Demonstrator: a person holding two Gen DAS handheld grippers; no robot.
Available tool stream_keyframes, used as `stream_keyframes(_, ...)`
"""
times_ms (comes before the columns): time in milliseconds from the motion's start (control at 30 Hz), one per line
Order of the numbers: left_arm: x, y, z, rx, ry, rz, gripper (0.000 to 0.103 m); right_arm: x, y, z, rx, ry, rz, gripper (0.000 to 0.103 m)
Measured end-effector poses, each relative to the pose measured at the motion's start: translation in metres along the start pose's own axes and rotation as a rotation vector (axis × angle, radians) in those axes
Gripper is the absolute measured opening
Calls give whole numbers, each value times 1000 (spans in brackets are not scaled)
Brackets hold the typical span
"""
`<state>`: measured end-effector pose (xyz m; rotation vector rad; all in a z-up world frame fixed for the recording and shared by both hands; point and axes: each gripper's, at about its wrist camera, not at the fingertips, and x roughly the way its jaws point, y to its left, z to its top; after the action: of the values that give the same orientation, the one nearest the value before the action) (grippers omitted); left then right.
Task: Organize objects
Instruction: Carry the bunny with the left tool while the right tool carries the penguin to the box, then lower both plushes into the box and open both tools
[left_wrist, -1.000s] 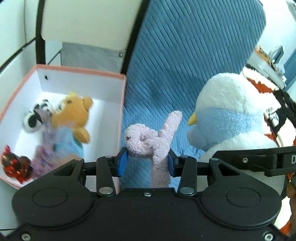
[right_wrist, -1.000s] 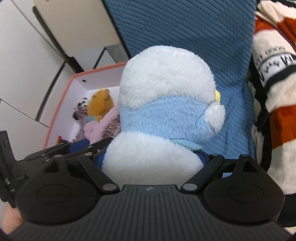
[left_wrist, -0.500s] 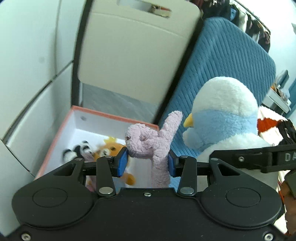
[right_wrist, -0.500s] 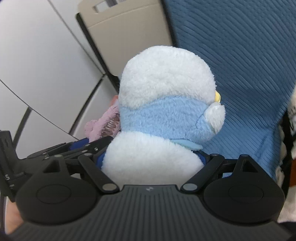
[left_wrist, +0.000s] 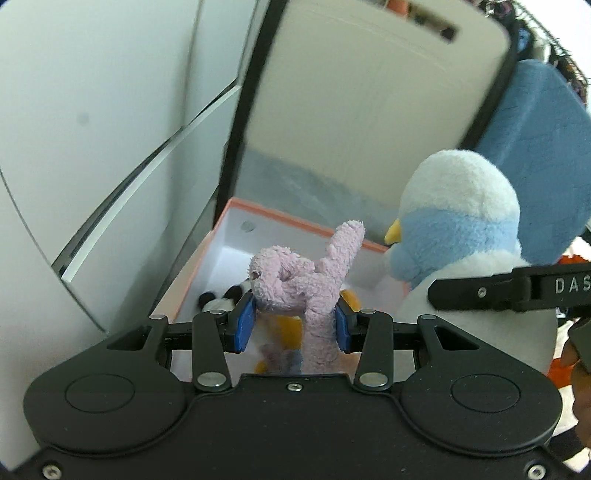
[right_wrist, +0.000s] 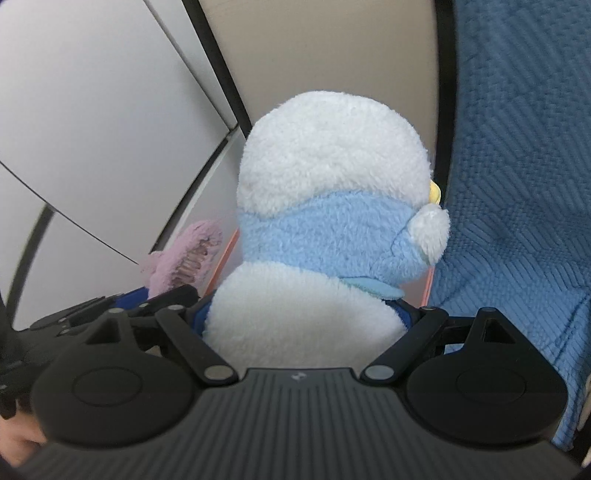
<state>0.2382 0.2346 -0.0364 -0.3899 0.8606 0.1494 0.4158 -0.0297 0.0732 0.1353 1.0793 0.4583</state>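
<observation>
My left gripper (left_wrist: 293, 325) is shut on a small pink plush bunny (left_wrist: 303, 280) and holds it above an open white box with an orange rim (left_wrist: 284, 218). In the box lie an orange plush (left_wrist: 284, 326) and a black-and-white plush (left_wrist: 218, 301). My right gripper (right_wrist: 306, 321) is shut on a large white and light-blue penguin plush (right_wrist: 332, 221), which also shows in the left wrist view (left_wrist: 458, 229), to the right of the bunny. The bunny shows at the left in the right wrist view (right_wrist: 184, 254).
A blue ribbed cushion (right_wrist: 517, 147) stands to the right. A beige panel with a black frame (left_wrist: 369, 92) rises behind the box. White cabinet panels (left_wrist: 92, 110) fill the left. The right gripper's black arm (left_wrist: 498, 291) crosses the penguin.
Both grippers have moved left and tilted up with their plush toys. The box now lies straight ahead under the bunny, and the cushion has slid to the right.
</observation>
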Motion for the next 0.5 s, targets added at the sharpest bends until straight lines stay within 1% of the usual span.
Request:
stream_keyframes(133, 26, 22, -5, -24, 50, 14, 40, 34, 1, 6, -7, 40, -11, 91)
stream_keyframes(233, 44, 31, -7, -34, 86, 17, 40, 58, 0, 8, -17, 66, -27, 91)
stream_keyframes(367, 60, 34, -12, -36, 119, 10, 41, 83, -3, 7, -39, 105, -65, 91)
stream_keyframes(500, 66, 35, -13, -41, 135, 2, 41, 93, -11, 7, -15, 128, -66, 91)
